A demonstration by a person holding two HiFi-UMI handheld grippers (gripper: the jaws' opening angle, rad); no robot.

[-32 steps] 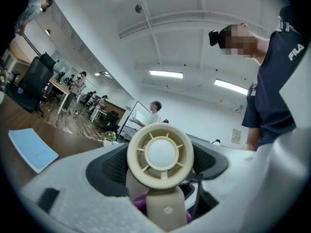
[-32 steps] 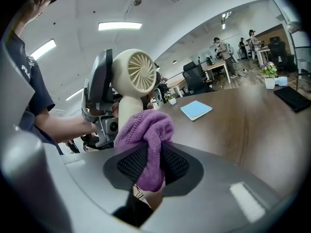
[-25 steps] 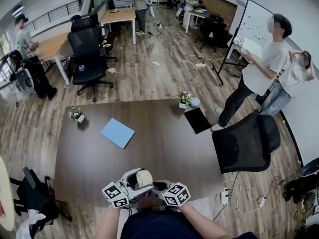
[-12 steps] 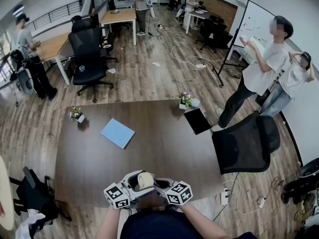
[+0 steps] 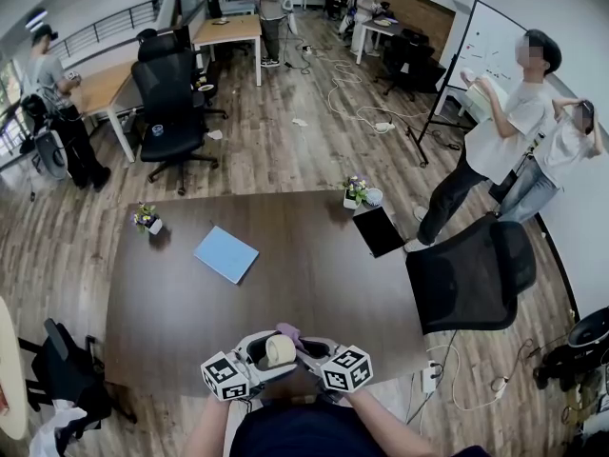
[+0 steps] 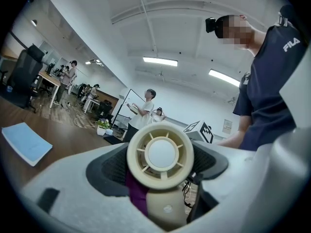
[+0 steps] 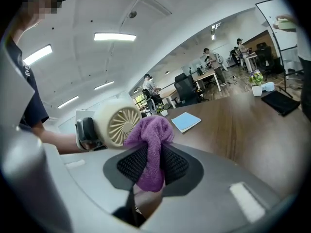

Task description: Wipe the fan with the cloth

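Between the jaws of the left gripper (image 6: 160, 165) sits the small cream fan (image 7: 115, 125). The jaws are clenched on its lower body, so the round head stands up above the pads with its front grille facing back along the gripper. Holding it by the stem this way leaves the whole head free to be reached from the other side.

The right gripper (image 7: 153, 165) is clamped on the purple cloth (image 7: 148, 130). A bunched fold rises above its pads and the rest hangs down between them. That fold lies against the rear grille of the fan, just ahead of the right gripper's tips, and in the left gripper view a strip of purple shows under the fan's head. I judge the cloth is touching the back of the fan, so the wiping looks under way. Pinching the cloth in a wad gives a soft, raised pad to rub with while keeping the hard jaws off the plastic.

Both grippers meet above the near edge of a dark brown table (image 5: 314, 265). Well beyond them lie a blue notebook (image 5: 225, 253), 2 small flower pots (image 5: 146, 219) and a black laptop (image 5: 379, 230). To the right of the right gripper stands a black office chair (image 5: 471, 274). The room is an open office with a wood floor, desks and several people standing about.
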